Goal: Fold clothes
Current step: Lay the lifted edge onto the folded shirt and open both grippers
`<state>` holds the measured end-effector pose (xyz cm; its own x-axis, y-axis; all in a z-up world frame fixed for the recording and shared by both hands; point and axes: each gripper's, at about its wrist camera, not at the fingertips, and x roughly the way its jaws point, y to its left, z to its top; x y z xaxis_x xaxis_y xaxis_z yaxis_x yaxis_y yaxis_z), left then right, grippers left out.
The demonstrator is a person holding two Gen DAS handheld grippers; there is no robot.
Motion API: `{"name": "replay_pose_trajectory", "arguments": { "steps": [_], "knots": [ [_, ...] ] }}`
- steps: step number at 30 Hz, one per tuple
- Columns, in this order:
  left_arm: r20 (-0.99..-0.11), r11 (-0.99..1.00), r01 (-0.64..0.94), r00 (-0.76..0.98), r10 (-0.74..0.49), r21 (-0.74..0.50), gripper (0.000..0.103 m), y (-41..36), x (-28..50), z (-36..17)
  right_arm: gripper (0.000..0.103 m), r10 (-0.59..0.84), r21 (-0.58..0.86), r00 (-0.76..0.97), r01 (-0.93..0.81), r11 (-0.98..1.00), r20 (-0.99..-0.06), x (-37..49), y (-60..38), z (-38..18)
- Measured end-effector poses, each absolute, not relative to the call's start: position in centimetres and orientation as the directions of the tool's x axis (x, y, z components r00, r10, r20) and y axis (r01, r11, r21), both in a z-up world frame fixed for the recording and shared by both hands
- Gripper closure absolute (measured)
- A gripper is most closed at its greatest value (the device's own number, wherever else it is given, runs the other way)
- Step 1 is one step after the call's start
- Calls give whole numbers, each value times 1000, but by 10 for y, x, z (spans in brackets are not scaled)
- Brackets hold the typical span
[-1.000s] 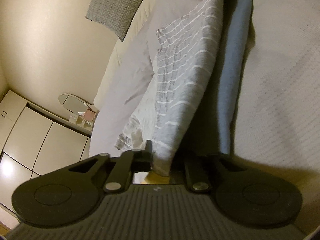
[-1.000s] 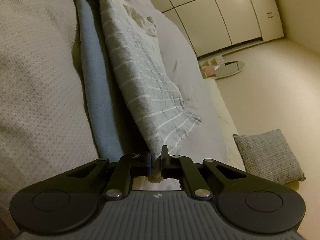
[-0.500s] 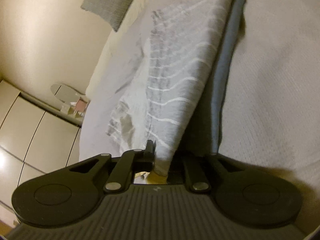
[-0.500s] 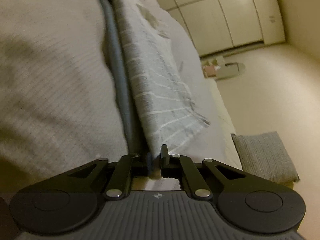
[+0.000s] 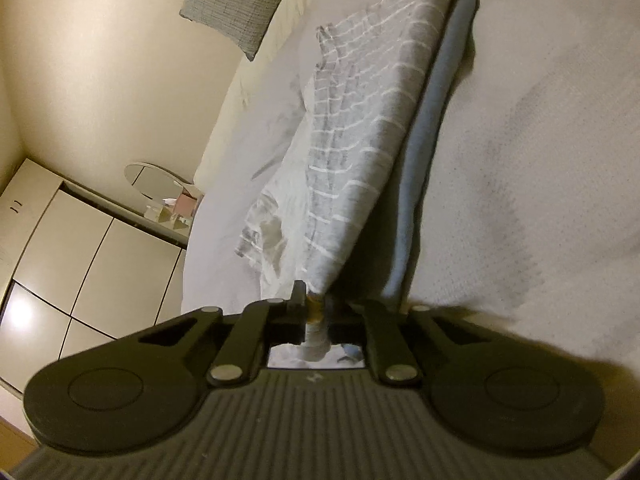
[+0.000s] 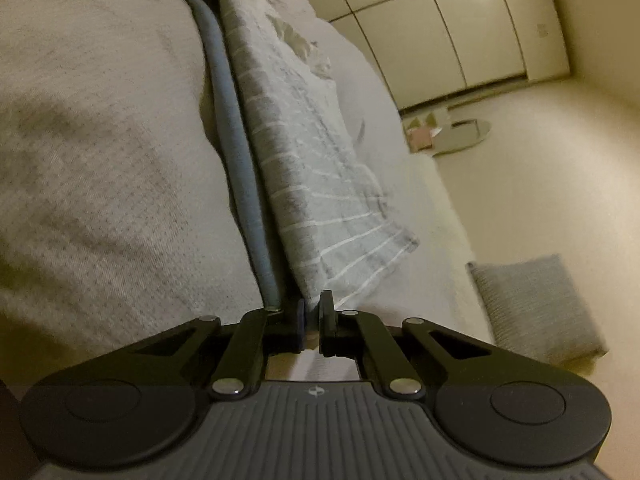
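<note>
1. Stretching between the two tools, a grey striped garment (image 5: 360, 128) hangs taut above the bed (image 5: 540, 140), with a blue fabric layer (image 5: 420, 152) beside it.
2. The left hand-held gripper (image 5: 316, 308) is clamped on one end of the garment.
3. The right hand-held gripper (image 6: 312, 316) is pinched on the opposite end.
4. A grey cushion (image 6: 536, 308) lies on the floor off the bed's edge; cupboard doors (image 6: 440, 32) stand beyond.

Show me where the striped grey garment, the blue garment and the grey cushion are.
striped grey garment (image 5: 360, 152), left wrist view, middle of the hanging panel.
blue garment (image 6: 236, 168), right wrist view, middle of its visible strip.
grey cushion (image 6: 532, 308), right wrist view, centre of its face.
</note>
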<state>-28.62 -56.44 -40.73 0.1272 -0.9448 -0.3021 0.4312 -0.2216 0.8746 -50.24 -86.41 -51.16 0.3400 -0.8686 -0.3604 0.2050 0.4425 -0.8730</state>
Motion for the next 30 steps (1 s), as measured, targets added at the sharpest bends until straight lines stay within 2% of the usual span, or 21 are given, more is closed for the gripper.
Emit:
{"name": "replay_pose_trajectory", "arguments": {
  "steps": [4, 7, 12, 17, 22, 30],
  "knots": [
    [-290, -208, 455, 117, -950, 866, 98, -548, -286, -403, 103, -865, -869, 340, 206, 450, -367, -505, -858, -511],
    [-334, -249, 455, 117, -935, 855, 98, -548, -287, -414, 103, -863, -866, 341, 207, 456, -373, -507, -853, -510],
    [-350, -255, 455, 137, -927, 853, 98, -551, -289, -416, 101, -870, -860, 327, 233, 454, -370, -506, -849, -511],
    [-300, -204, 457, 147, -943, 866, 97, -551, -289, -410, 103, -892, -869, 331, 283, 405, -308, -508, -851, -500],
    [-345, -256, 426, 146, -927, 868, 98, -550, -290, -419, 102, -879, -879, 321, 207, 429, -354, -511, -854, -518],
    [-351, -235, 477, 170, -921, 847, 95, -533, -281, -414, 100, -886, -862, 288, 255, 438, -365, -517, -853, -517]
  ]
}}
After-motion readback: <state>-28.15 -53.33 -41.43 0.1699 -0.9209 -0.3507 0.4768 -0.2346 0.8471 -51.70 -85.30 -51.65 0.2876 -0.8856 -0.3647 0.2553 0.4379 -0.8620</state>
